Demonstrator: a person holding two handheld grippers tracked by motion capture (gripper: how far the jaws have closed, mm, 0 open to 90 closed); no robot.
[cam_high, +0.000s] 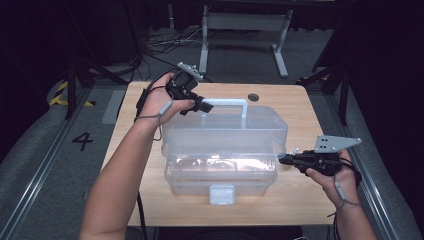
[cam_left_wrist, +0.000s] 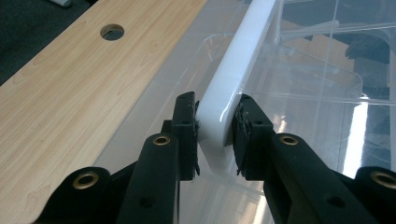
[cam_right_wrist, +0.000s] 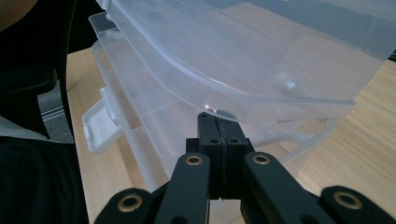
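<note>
A person's two bare arms reach in from the near edge over a light wooden table (cam_high: 150, 210). In the middle of the table sits a big clear plastic storage box (cam_high: 220, 175) with a small white latch (cam_high: 222, 194) on its near side. The box's clear plastic lid (cam_high: 225, 130) is lifted up, so there is a gap between it and the box, with the lid tipped up toward the far side. At the near right, the right hand (cam_high: 332, 175) holds the right gripper (cam_high: 281, 160), which has a grey three-cornered plate on top. Its black jaws are pressed flat together with nothing between them, and the tip is right at the right end of the box, just under the lid's edge; I cannot tell if it touches. Farther back on the left, the left hand (cam_high: 165, 106) holds the left gripper (cam_high: 207, 106). Its jaws squeeze the long white plastic handle (cam_high: 227, 102) on top of the lid, one jaw on each side, near the handle's left end. Far back on the table, past the lid, is a small round hole (cam_high: 253, 97) in the wood.
</note>
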